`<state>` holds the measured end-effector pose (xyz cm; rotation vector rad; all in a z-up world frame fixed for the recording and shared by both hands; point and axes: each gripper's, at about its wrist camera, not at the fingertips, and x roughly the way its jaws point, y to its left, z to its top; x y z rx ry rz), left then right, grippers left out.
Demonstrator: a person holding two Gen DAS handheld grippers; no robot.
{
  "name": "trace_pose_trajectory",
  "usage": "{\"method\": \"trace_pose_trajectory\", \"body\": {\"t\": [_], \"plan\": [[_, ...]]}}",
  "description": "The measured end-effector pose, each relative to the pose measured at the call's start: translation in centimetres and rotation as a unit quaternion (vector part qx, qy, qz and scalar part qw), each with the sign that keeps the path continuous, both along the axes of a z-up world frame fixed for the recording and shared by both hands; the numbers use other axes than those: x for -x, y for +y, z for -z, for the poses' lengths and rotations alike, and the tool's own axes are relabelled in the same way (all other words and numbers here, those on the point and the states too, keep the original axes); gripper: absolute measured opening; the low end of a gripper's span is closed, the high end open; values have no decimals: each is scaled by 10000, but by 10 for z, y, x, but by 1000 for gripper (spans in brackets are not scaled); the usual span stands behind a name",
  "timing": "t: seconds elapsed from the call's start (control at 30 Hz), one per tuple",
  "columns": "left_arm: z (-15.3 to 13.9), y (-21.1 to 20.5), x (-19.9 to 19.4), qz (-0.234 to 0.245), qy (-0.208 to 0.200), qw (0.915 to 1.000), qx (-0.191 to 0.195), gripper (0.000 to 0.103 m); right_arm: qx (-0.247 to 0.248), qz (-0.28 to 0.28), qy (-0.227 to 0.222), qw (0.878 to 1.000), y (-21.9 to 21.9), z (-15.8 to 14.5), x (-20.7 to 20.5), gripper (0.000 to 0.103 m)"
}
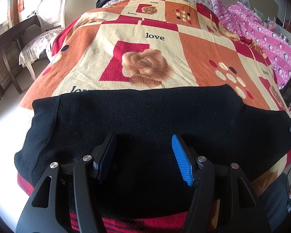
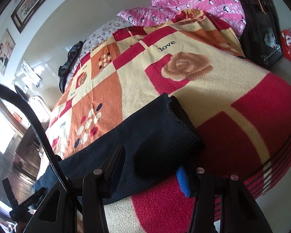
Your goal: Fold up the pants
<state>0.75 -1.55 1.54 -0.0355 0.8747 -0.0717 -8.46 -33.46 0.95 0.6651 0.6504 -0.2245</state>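
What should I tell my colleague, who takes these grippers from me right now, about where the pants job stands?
Left gripper: open, above the black pants, holding nothing.
Right gripper: open, its fingers either side of the pants' end, not closed on it.
Pants: lying as a long strip across the near edge of the blanket on the bed.
Done: they look laid flat, perhaps already doubled lengthwise; hard to confirm.
Left: grip the ends, fold the strip across, smooth it.

Matt black knit pants point(image 1: 126, 120) lie on a fuzzy fleece blanket point(image 1: 164, 44).
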Motion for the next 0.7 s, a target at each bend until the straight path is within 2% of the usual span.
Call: {"method": "trace_pose_trajectory", "body": {"t": [0.13, 0.23, 0.3, 0.37, 0.43, 0.5, 0.53, 0.6, 0.67, 0.7], "plan": [[-16, -21, -5, 237, 67, 9997, 5, 59, -72, 53, -26, 10000, -2, 1, 1, 43], [-41, -58, -13, 792, 75, 9965, 264, 59, 231, 138, 208, 9994, 3, -2, -2, 31], [-52, -85, -22, 1316, 201, 9895, 563, 59, 509, 116, 318, 9981, 10, -6, -5, 20], [-56, -119, -43, 1852, 657, 9768, 852, 59, 998, 62, 437, 9940, 23, -12, -10, 16], [-57, -149, -66, 2111, 1117, 9654, 1051, 59, 1701, -24, 530, 9840, 43, -20, -15, 13], [-58, -179, -91, 2371, 1526, 9520, 1196, 59, 2409, -217, 581, 9686, 68, -26, -21, 12], [-61, -191, -99, 2448, 1646, 9477, 1222, 59, 2837, -392, 592, 9563, 86, -29, -25, 12], [-68, -212, -113, 2619, 1916, 9368, 1305, 59, 3270, -625, 584, 9412, 105, -29, -28, 11], [-76, -231, -119, 2913, 2178, 9217, 1347, 59, 3674, -879, 570, 9242, 124, -28, -30, 11], [-80, -240, -119, 3062, 2226, 9163, 1304, 59, 3772, -948, 555, 9196, 129, -27, -31, 11]]}}
